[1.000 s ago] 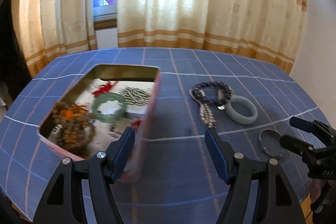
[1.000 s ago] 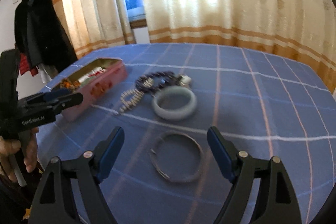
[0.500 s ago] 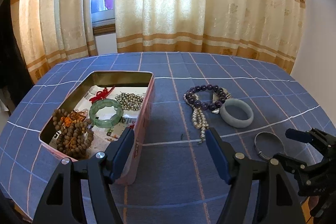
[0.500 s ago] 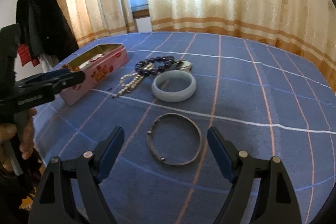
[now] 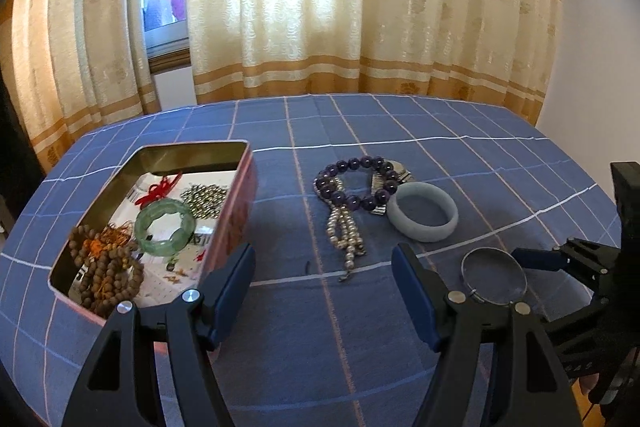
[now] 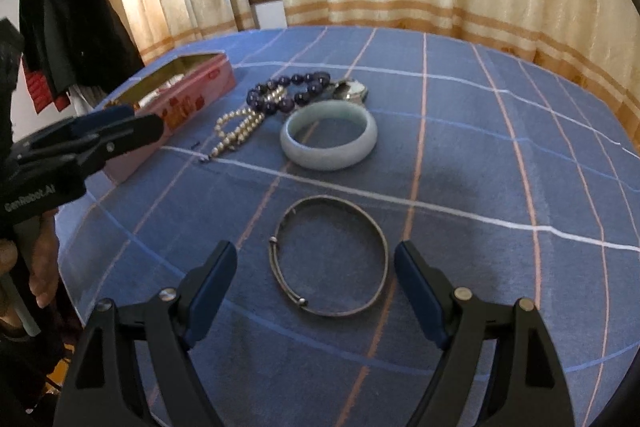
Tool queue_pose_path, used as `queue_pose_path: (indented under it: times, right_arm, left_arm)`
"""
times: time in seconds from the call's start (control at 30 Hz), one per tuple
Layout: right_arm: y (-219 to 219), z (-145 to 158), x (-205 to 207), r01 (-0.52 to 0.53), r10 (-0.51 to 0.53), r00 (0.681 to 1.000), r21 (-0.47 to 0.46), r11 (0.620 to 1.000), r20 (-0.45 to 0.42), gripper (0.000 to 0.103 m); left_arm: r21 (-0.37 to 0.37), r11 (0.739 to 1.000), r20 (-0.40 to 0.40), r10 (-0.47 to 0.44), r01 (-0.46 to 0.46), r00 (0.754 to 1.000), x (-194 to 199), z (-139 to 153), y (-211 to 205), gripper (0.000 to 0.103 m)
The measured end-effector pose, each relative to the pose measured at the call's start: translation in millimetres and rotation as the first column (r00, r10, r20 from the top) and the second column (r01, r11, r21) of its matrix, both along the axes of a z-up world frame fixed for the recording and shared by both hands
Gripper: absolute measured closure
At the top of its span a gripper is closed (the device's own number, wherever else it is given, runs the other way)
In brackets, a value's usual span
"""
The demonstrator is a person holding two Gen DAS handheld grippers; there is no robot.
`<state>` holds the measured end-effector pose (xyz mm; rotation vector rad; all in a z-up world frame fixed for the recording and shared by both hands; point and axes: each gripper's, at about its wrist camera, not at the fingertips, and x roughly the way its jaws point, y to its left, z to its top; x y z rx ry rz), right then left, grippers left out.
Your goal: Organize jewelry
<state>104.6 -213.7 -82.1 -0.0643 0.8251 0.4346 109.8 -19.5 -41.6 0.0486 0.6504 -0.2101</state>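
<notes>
A lived-in home room: patterned curtains (image 5: pixel 360 7) over a window, checked blue tablecloth (image 6: pixel 480 147), dark coats (image 6: pixel 72 11) hanging nearby

**Backlit daylight, sharp centres, warped edges**

Daylight pours through the curtains (image 5: pixel 360 7) far ahead of both grippers, blowing out their middle folds to near white. The blue tablecloth (image 5: pixel 400 131) is evenly lit. A soft dark shadow lies on the cloth just ahead of the right gripper (image 6: pixel 316 273), toward its right finger. In the left wrist view the centre is crisp. The left gripper (image 6: pixel 84 135), seen at the left edge of the right wrist view, is smeared with blur. Fisheye bending curves the table rim and darkens every corner to black.
</notes>
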Motion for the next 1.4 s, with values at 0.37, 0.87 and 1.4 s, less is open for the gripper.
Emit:
queue_pose_path:
  times: [0.37, 0.87, 1.4]
  right_arm:
    - [-8.9, 1.4, 4.4, 0.019, -0.019, 1.0, -0.012, 1.0, 0.015, 0.085]
    - [-8.3, 5.2, 11.5, 0.04, -0.037, 0.998, -0.038, 0.998, 0.059, 0.097]
    - [-38.5, 24.7, 31.9, 0.124, -0.122, 0.986, -0.005, 0.992, 0.114, 0.097]
  left_arm:
    - [-0.009, 0.999, -0.036, -0.038, 0.037, 0.999, 18.6, 0.7, -11.2, 0.032]
    - [0.021, 0.997, -0.048, -0.073, 0.074, 0.996, 41.3, -0.9, -28.2, 0.032]
    - [0.048, 0.981, -0.123, -0.183, 0.19, 0.975, 96.5, -22.9, -75.6, 0.069]
